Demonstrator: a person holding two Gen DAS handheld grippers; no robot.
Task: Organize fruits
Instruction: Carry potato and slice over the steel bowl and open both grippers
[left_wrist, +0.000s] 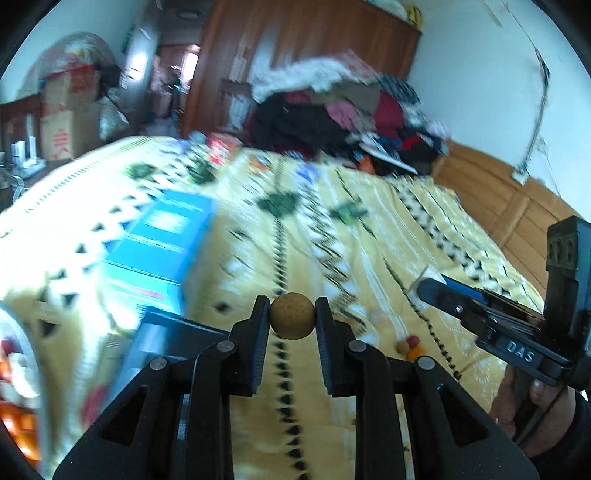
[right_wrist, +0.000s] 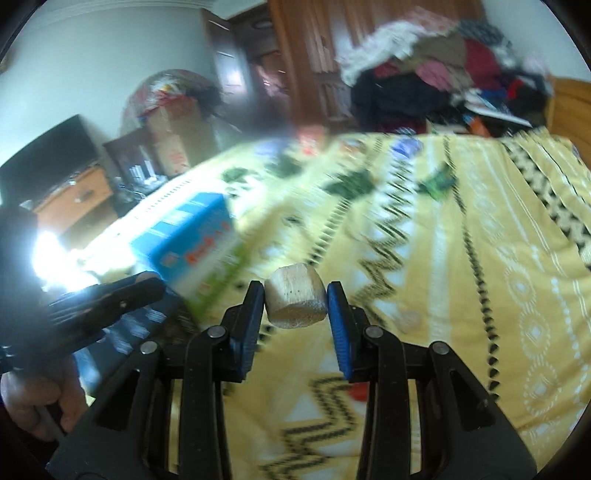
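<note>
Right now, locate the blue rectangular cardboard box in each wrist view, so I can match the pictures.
Left wrist view: the blue rectangular cardboard box lies left of centre on the yellow patterned bedspread, beyond the gripper's fingers.
Right wrist view: the box sits left of centre, tilted, on the bedspread.
Shared landmark: the heap of clothes at the bed's far end.

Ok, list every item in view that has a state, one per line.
left gripper: shut on the round brown fruit, held above the bedspread
right gripper: shut on the pale stubby piece, also lifted
blue box: lying on the bedspread
small fruits: loose on the bedspread
</note>
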